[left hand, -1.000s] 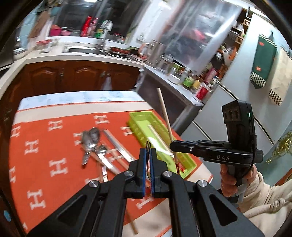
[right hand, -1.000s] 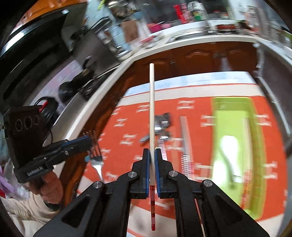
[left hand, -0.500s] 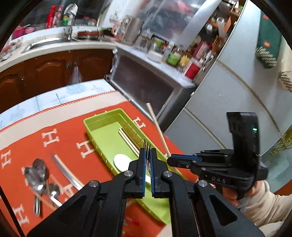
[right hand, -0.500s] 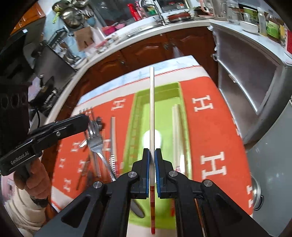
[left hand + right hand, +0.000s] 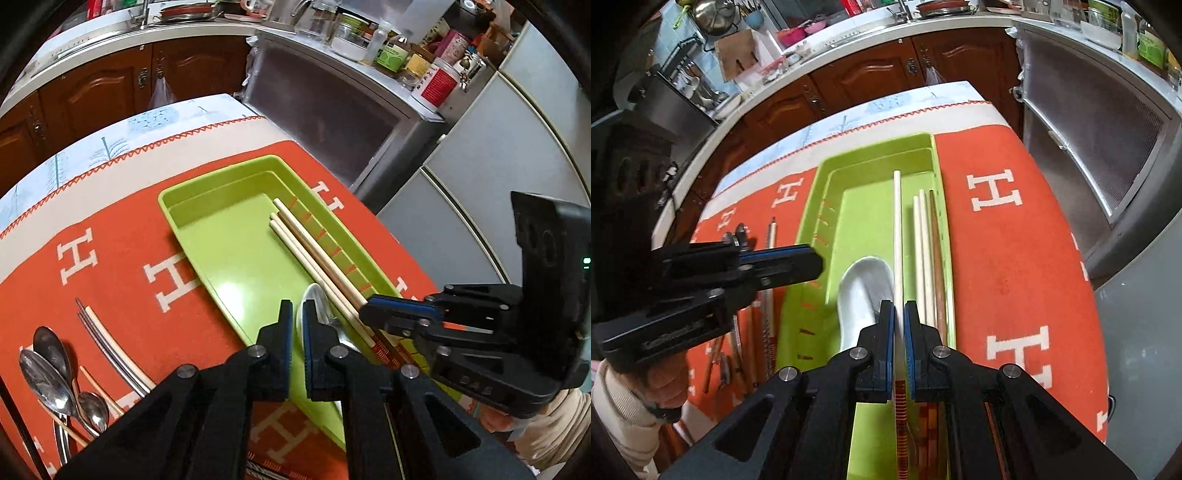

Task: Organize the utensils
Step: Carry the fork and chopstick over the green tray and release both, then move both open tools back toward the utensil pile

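The right gripper [image 5: 898, 321] is clamping a pale chopstick [image 5: 897, 236] lengthwise over the green tray [image 5: 812, 236], left of three chopsticks [image 5: 925, 251] lying inside (white spoon [image 5: 864, 284] beneath). The left gripper [image 5: 298, 321] is hovering closed, apparently empty, over the tray's near end; spoons [image 5: 48, 365] are lying on the orange cloth [image 5: 122, 266].

Chopsticks [image 5: 314, 251] and ladle [image 5: 864, 280] inside tray [image 5: 192, 199] on cloth [image 5: 122, 291], spoons [image 5: 55, 376] left of tray.
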Demonstrator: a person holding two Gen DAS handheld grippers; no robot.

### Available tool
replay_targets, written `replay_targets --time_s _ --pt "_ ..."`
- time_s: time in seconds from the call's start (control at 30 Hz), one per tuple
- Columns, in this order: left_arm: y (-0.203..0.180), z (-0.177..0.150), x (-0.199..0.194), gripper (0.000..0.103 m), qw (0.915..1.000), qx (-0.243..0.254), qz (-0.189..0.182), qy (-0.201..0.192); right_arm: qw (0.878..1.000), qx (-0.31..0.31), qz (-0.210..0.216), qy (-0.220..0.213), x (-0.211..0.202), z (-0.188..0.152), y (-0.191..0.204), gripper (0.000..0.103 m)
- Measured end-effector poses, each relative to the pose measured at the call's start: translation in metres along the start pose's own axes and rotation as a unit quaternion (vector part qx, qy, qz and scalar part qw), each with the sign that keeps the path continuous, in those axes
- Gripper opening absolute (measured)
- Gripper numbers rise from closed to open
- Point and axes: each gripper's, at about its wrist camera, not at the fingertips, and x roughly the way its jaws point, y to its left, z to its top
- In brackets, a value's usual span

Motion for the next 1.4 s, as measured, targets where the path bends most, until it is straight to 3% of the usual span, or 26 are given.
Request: replay_targets --time_s 0.3,0.43,0.67,1.03,1.4 --pt "0.001 -0.007 -0.044 0.023 0.9976 -0.037 0.049 -0.031 1.000 0.021 -0.014 0.000 0.000 0.000 0.001 0.006" --pt "-0.003 -0.022 -0.071 0.025 0.9963 -0.043 0.057 -0.048 0.999 0.013 -0.030 0.003 -0.006 -0.006 0.007 0.006" --pt "-0.013 -0.062 -0.096 0.041 0.9925 -0.044 0.102 -0.051 0.999 0.009 -0.039 0.025 -0.007 -0.031 0.013 0.006" --pt "0.022 -0.111 -0.120 0.041 0.9854 -0.110 0.122 -0.044 0.998 0.006 -0.037 0.044 0.006 -0.043 0.025 0.006" --pt "0.049 -0.129 -0.141 0.047 0.9768 -0.147 0.144 -0.061 0.995 0.012 -0.079 0.054 0.013 -0.032 0.029 0.006"
